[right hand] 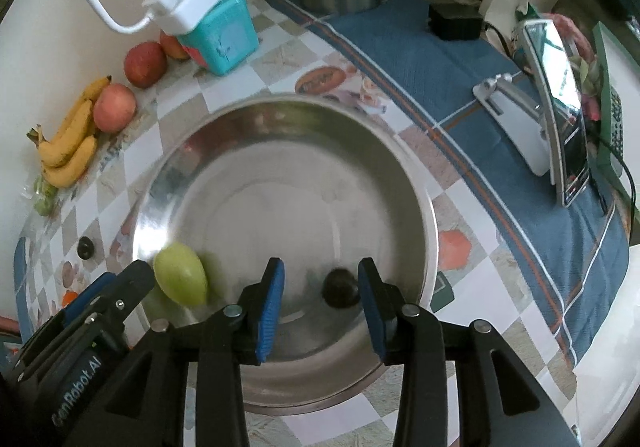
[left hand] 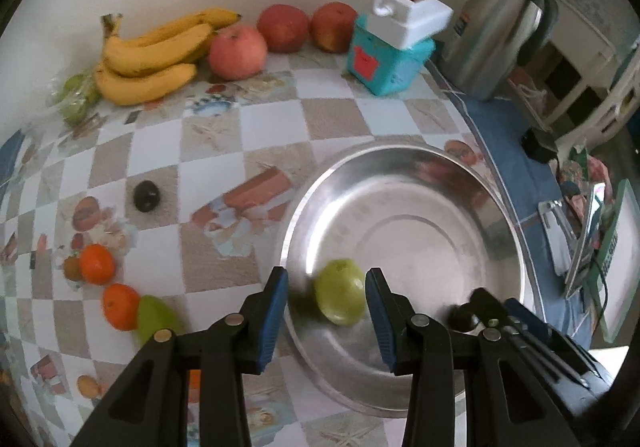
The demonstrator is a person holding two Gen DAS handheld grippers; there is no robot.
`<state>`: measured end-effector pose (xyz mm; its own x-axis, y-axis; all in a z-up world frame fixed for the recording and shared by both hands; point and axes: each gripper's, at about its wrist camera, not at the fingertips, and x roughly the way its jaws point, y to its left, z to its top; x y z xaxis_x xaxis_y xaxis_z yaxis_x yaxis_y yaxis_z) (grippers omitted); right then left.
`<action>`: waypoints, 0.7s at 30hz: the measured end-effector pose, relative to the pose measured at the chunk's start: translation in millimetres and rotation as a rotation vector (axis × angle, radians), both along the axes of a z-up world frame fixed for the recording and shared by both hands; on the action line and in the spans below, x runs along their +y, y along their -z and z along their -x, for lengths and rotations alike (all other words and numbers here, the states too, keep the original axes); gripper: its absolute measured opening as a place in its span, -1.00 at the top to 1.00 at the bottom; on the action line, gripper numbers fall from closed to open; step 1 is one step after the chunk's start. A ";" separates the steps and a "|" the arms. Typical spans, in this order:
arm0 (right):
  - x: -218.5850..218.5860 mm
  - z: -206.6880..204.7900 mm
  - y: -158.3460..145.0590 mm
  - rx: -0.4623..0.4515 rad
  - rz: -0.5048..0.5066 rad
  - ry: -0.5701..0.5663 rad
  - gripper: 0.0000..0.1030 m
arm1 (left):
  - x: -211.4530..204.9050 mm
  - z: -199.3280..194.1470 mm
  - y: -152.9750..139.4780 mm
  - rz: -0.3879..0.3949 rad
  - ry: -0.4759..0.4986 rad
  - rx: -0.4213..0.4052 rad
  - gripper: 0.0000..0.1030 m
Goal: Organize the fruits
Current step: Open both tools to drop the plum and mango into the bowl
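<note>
Both grippers hang over the steel bowl (right hand: 416, 183), the left gripper (left hand: 326, 305) with jaws released around the green fruit (left hand: 340, 297), the right gripper (right hand: 320, 293) parted beside the dark fruit (right hand: 340, 287); lifting straight up should avoid nudging either.

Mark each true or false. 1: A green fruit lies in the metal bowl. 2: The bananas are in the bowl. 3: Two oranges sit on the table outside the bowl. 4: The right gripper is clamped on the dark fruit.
1. True: the green fruit lies in the metal bowl.
2. False: the bananas lie on the table by the wall.
3. True: two oranges sit left of the bowl.
4. False: the right gripper stands open; the dark fruit lies loose between its fingers.
</note>
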<state>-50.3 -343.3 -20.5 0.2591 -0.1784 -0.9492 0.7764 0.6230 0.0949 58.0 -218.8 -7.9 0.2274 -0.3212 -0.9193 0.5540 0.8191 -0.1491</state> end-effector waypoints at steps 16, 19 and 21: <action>5.9 4.6 -19.9 -0.032 0.041 -0.015 0.24 | 95.0 -37.9 -3.4 -0.045 -0.258 0.021 0.14; 11.0 2.7 -21.6 -0.030 0.050 -0.033 0.24 | 110.9 -44.0 -4.3 -0.047 -0.304 0.019 0.14; 14.4 0.3 -22.9 -0.031 0.052 -0.045 0.24 | 121.2 -48.1 -4.3 -0.043 -0.334 0.026 0.14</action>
